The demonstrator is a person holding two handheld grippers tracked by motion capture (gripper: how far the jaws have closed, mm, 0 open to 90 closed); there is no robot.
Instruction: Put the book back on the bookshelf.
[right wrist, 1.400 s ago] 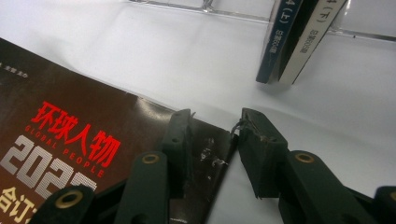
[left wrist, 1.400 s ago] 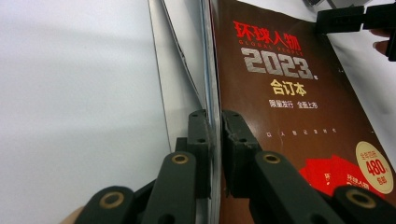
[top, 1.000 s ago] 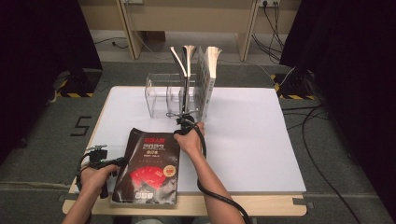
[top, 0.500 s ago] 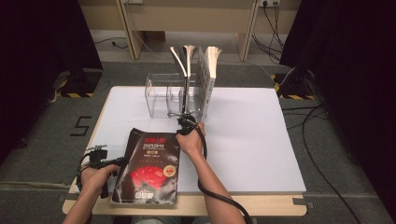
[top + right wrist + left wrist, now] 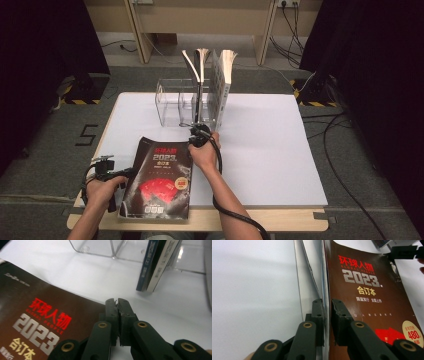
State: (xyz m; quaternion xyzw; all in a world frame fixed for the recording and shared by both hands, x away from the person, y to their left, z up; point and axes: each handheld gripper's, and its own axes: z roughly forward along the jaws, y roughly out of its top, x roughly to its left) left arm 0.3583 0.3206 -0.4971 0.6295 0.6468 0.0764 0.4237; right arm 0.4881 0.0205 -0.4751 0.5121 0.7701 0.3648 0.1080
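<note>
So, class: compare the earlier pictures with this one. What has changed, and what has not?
The right tongs have just closed on the top corner of the dark red-lettered magazine. The left tongs stay clamped on its left edge; the clear acrylic book rack is unmoved.

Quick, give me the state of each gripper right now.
Left gripper: closed on the spine edge of the dark magazine.
Right gripper: closed at the magazine's far corner; whether it pinches the cover cannot be told.
</note>
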